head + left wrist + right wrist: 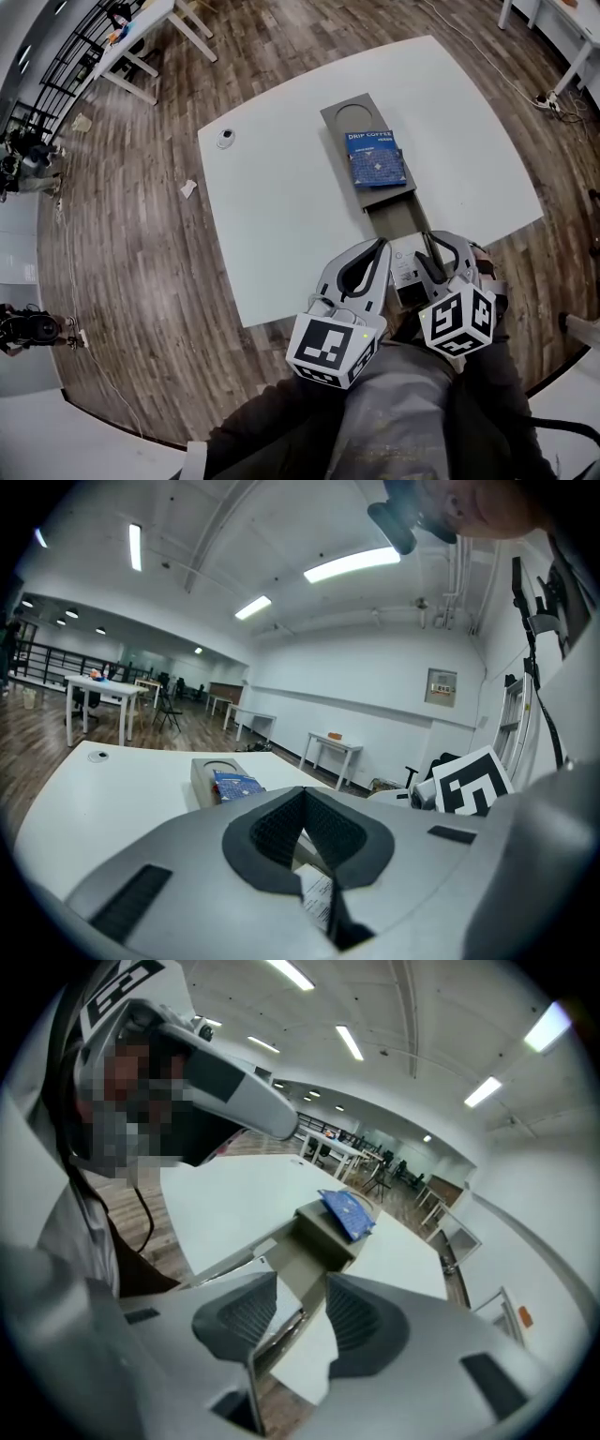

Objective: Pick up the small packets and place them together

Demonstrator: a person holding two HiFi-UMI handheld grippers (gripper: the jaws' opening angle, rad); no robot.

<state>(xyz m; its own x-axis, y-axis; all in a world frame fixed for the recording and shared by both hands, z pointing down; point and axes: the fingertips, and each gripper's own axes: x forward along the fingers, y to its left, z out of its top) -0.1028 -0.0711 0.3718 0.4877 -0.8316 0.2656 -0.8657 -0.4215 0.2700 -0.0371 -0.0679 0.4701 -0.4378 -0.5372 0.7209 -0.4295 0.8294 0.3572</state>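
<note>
the left gripper, over the white table's near edge, has its jaws pressed together and empty. a thin white printed packet lies at the grey tray's near end, a blue drip-coffee packet farther up. the right gripper's jaws are spread, pinching nothing.

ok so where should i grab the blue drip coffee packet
The blue drip coffee packet lies flat on the raised block of the tray, so a top-down pinch has nothing to bite. Its near edge seems to overhang the block's step: come in low from the person's side, one jaw over, one under.
</note>
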